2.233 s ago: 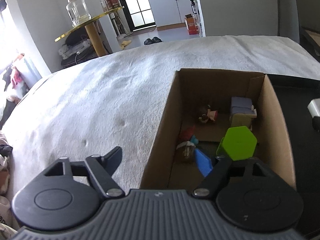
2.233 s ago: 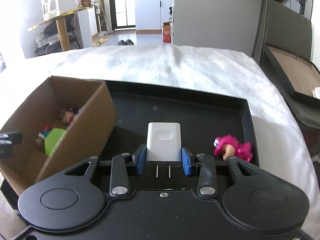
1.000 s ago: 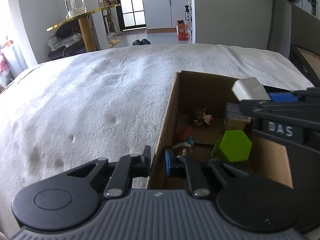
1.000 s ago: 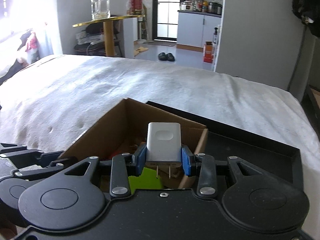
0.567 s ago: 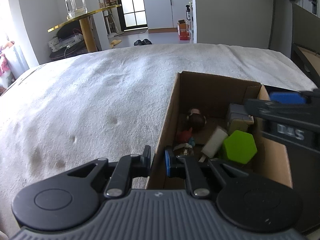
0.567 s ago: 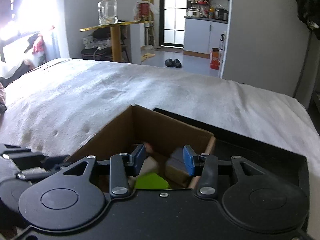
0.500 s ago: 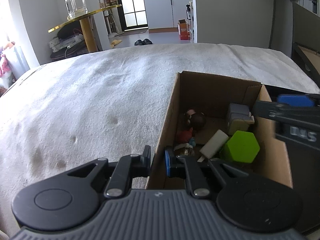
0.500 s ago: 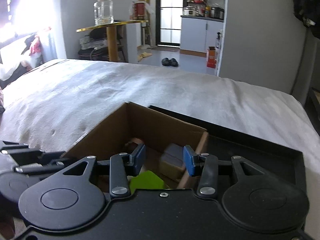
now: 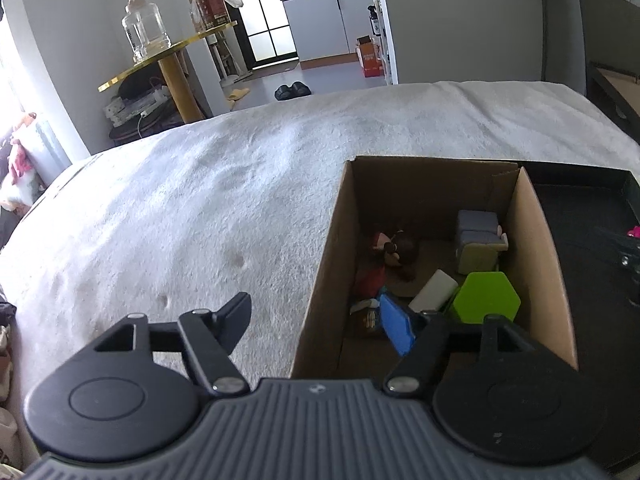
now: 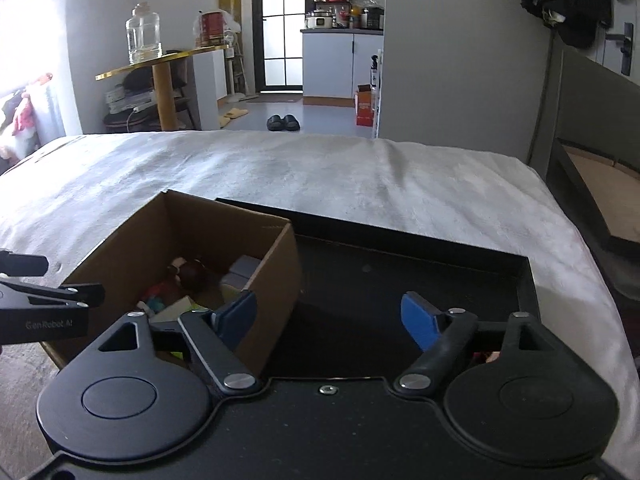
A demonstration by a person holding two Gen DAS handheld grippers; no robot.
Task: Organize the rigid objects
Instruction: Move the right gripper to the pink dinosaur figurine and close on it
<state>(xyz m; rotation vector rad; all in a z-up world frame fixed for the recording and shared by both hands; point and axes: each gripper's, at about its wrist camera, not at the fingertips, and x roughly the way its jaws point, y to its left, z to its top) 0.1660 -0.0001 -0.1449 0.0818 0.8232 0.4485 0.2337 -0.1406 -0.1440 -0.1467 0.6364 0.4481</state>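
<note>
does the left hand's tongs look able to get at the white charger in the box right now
Probably yes: the left tongs are open, the cardboard box has no lid, and the white charger lies on top beside the green hexagon block, uncovered.

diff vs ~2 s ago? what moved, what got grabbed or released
The right gripper carried the white charger from the black tray over the cardboard box and dropped it in; its jaws have just been opening, nothing between them. The left gripper had clamped the box's near wall; its jaws have just been opening and no longer press it. The green hexagon and other toys remain inside.
</note>
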